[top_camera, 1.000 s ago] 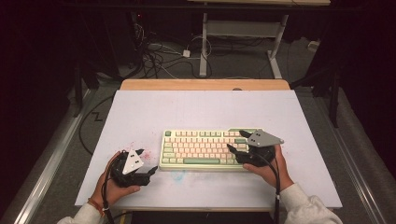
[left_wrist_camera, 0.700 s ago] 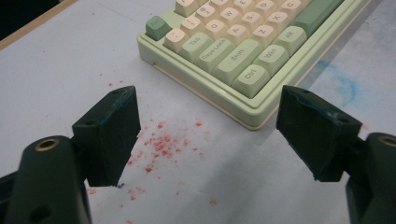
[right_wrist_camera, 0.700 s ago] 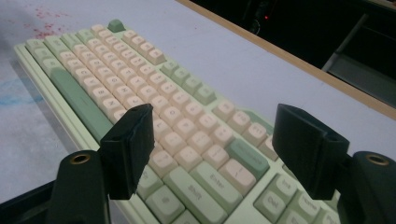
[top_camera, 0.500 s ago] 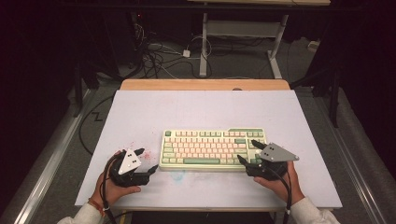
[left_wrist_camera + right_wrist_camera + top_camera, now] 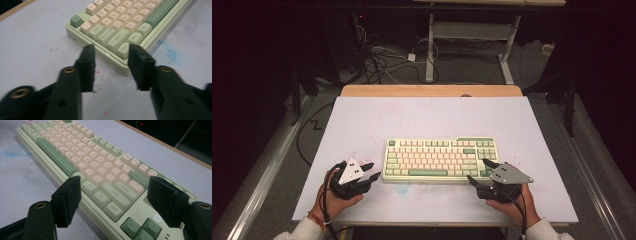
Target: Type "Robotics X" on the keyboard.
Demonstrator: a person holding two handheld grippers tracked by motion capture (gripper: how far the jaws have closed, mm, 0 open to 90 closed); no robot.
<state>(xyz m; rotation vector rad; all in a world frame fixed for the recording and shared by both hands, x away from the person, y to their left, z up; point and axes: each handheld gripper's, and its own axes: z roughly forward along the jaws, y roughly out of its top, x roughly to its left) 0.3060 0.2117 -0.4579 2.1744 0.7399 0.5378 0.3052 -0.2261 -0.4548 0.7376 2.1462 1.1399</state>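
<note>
Keyboard (image 5: 439,160) lies flat near the middle of the white tabletop (image 5: 427,117), long side across, cream keys with green modifiers.

Left claw (image 5: 371,170) is just off the keyboard's left end, low over the tabletop. Its jaws have just been closing, and in the left gripper view the left claw (image 5: 111,51) is still apart. The keyboard's near-left corner, by the Ctrl key, sits in the gap ahead of the tips; pads don't press on it.

Right claw (image 5: 478,170) is at the keyboard's near-right corner. In the right gripper view the right claw (image 5: 115,185) stands wide apart, one jaw outside the front edge, the other over the right-hand keys. The keyboard (image 5: 100,172) corner is between them; no contact that I can see.

Red specks and a faint blue smudge (image 5: 403,188) mark the tabletop in front of the keyboard.
</note>
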